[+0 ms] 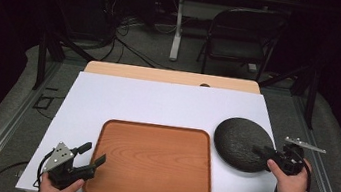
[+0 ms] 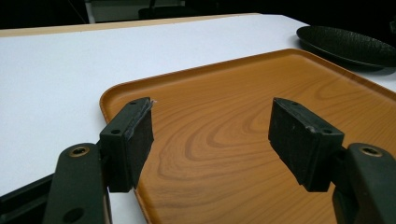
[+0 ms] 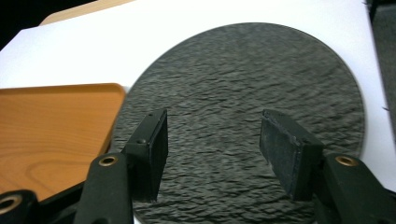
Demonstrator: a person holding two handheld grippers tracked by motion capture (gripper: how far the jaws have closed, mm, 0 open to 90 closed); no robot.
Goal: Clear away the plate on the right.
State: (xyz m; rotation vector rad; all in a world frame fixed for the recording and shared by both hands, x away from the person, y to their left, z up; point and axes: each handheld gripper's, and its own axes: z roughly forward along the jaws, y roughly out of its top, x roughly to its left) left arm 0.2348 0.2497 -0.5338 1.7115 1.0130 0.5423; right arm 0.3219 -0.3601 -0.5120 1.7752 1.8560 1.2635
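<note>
Two grippers, both jaws wide apart, nothing held. Left gripper (image 1: 90, 157) over wooden tray (image 1: 151, 161) near-left corner. Right gripper (image 1: 260, 150) over one black plate (image 1: 240, 141), just right of tray.

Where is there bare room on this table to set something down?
The white sheet behind the wooden tray and left of the black plate is bare, as is the tray's own bed. It is tight where plate and tray nearly meet, beside the right gripper.
</note>
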